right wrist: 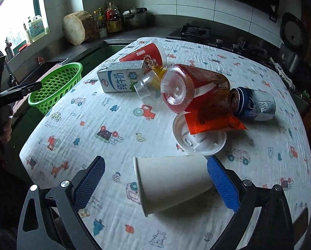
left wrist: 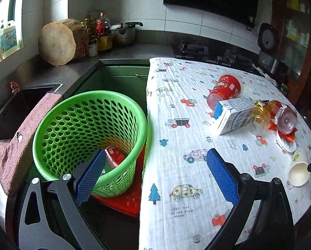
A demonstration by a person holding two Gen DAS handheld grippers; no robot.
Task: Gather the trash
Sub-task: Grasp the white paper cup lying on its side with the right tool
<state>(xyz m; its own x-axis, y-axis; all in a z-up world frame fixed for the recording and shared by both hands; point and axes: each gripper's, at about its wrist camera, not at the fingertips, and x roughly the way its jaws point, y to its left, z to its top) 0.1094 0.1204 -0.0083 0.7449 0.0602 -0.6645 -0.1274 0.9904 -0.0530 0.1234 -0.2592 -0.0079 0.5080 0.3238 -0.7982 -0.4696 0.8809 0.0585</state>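
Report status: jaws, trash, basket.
Left gripper open, empty, beside green basket. Right gripper open around tipped paper cup. Nothing blocking.

Bare cloth [right wrist: 76,137] left of paper cup [right wrist: 172,179], lid [right wrist: 199,143] and wrapper [right wrist: 213,123] crowding beyond

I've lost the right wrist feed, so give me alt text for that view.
The right gripper is open, its blue fingers either side of a white paper cup lying on its side on the cartoon-print tablecloth. Beyond lie a white lid, an orange wrapper, bottles, a can and a milk carton; the green basket stands far left.
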